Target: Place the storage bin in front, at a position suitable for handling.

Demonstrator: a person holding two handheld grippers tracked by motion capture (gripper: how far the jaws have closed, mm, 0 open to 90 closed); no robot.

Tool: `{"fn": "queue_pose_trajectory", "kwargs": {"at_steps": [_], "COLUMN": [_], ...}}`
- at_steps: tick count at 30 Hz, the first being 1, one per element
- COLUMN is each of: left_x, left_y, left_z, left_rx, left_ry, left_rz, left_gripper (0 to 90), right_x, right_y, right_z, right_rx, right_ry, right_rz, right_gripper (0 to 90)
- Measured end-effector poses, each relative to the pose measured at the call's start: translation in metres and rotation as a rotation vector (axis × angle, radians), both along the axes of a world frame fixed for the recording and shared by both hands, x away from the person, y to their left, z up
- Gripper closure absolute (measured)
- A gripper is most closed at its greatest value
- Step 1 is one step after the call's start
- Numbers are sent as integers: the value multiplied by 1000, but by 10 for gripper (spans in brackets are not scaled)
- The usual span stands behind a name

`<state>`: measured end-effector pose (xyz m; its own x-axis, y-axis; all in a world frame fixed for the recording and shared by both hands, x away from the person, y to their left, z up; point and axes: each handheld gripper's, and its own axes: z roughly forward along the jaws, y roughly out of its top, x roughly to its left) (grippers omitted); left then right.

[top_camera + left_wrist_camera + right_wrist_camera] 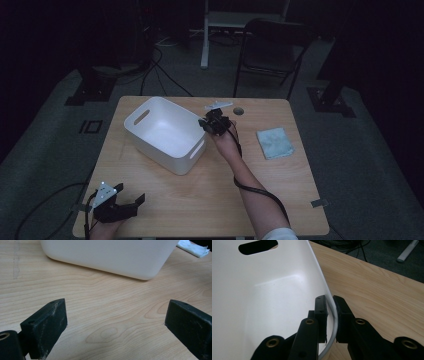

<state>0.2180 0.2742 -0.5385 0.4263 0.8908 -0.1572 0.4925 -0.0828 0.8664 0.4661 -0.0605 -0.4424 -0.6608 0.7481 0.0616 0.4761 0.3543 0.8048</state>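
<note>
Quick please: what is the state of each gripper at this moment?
Left gripper: open, holding nothing, above the table.
Right gripper: closed on the rim of the white bin.

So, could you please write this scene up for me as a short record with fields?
surface: wooden table
bin: white plastic bin, empty, upright, cut-out handles in its walls
right gripper: right gripper clamped on the bin's rim, one jaw inside the wall, one outside
left gripper: left gripper with jaws wide apart, nothing between them, near the table's front left corner
cloth: pale blue cloth lying flat, right of the bin, apart from it
</note>
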Motion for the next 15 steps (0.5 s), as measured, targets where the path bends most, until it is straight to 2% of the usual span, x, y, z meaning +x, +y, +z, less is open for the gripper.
{"fn": "queue_pose_trajectory", "kwargs": {"at_steps": [3,8,15], "left_x": [-1,0,-1], "left_y": [-2,-3,-3], "left_z": [1,0,0], "left_rx": [-2,0,-9], "left_ry": [-11,3,-1], "left_rz": [-8,-10,5], "left_gripper": [43,43,42], "right_x": [-2,-4,-11], "right_y": [-1,-5,-13], "right_z": [0,1,1], "right_rx": [-3,-7,-5], "right_ry": [2,9,13], "right_rz": [-3,0,-2], "right_gripper": [829,833,834]}}
